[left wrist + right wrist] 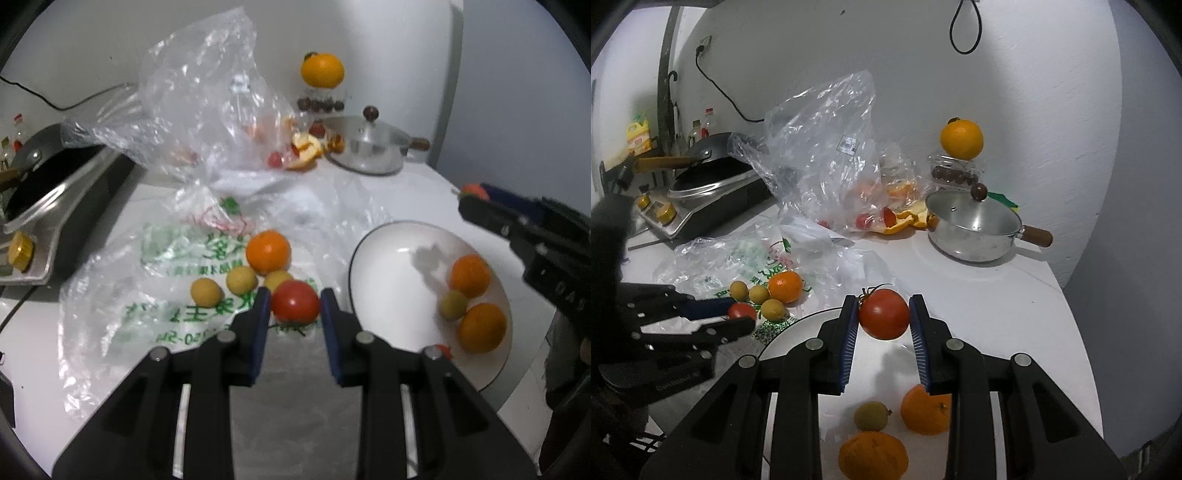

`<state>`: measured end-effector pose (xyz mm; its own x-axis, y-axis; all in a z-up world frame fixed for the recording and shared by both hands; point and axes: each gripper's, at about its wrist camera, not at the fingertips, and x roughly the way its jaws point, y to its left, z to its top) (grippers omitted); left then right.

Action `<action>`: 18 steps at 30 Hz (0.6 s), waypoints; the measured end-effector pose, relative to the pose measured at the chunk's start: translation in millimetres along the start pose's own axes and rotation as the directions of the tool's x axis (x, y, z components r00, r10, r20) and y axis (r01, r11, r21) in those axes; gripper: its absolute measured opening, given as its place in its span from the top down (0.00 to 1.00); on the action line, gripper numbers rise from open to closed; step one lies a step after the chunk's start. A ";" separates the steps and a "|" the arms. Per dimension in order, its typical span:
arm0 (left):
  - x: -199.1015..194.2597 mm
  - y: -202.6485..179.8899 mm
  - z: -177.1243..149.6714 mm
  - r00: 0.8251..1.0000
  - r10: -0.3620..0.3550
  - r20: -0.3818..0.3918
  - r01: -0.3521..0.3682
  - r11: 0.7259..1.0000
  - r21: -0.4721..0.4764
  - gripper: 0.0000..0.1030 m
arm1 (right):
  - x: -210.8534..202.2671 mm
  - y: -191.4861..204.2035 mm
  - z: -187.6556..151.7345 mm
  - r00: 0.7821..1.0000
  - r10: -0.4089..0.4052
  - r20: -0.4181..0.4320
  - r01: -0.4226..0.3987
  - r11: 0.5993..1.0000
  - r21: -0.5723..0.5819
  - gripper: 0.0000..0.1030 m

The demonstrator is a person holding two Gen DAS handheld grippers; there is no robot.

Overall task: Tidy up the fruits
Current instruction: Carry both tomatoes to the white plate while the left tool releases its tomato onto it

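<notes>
My left gripper is shut on a red tomato, held just above a printed plastic bag. On that bag lie an orange and three small yellow fruits. My right gripper is shut on a second red tomato with its stem on, over the far side of a white plate. The plate holds two oranges and one small greenish fruit. The left gripper shows at the left of the right wrist view, and the right gripper at the right edge of the left wrist view.
A steel pot with a lid stands at the back right. A stove with a dark wok sits at the back left. A crumpled clear bag with fruit scraps rises between them. A large orange rests on a box against the wall.
</notes>
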<state>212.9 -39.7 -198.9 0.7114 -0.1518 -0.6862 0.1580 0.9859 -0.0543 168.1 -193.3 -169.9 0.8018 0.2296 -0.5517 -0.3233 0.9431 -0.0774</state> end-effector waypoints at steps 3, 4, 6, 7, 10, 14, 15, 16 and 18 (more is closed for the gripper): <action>-11.2 -1.8 2.7 1.000 0.001 0.029 -0.001 1.000 -0.006 0.73 | -5.2 -1.5 -1.8 1.000 -0.006 0.004 0.006 1.000 0.002 0.71; -13.7 -2.9 3.5 0.999 0.001 0.037 -0.001 1.000 -0.006 0.73 | -7.2 -1.9 -2.2 1.000 -0.007 0.006 0.007 1.000 0.002 0.71; -20.5 -6.6 4.7 0.998 -0.005 0.060 0.005 1.000 -0.005 0.73 | -11.0 -3.5 -3.2 1.000 -0.010 0.011 0.010 1.000 0.002 0.71; -22.2 -8.3 5.1 0.998 -0.007 0.067 0.007 1.000 -0.004 0.73 | -12.7 -5.0 -3.9 1.000 -0.012 0.013 0.012 1.000 0.003 0.71; -27.3 -17.1 6.0 0.997 -0.016 0.080 0.016 1.000 0.010 0.73 | -16.3 -10.0 -6.9 1.000 -0.019 0.016 0.019 1.000 0.012 0.71; -30.4 -30.5 7.2 0.996 -0.035 0.086 0.033 0.999 0.028 0.72 | -19.5 -19.4 -12.9 1.000 -0.027 0.013 0.026 0.999 0.027 0.71; -29.9 -34.7 7.7 0.995 -0.041 0.086 0.039 0.999 0.033 0.72 | -19.6 -22.1 -14.7 1.000 -0.028 0.012 0.027 0.999 0.032 0.71; -29.4 -37.8 7.8 0.995 -0.046 0.083 0.043 0.998 0.038 0.73 | -19.7 -24.8 -16.3 1.000 -0.028 0.010 0.028 0.999 0.036 0.71; -26.3 -45.5 7.7 0.996 -0.053 0.075 0.049 0.998 0.048 0.72 | -19.5 -30.4 -19.3 1.000 -0.031 0.008 0.030 0.999 0.045 0.71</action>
<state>192.3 -81.1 -172.8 0.7512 -0.2086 -0.6262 0.2258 0.9727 -0.0532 152.7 -231.1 -172.8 0.8154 0.2027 -0.5422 -0.2759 0.9596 -0.0561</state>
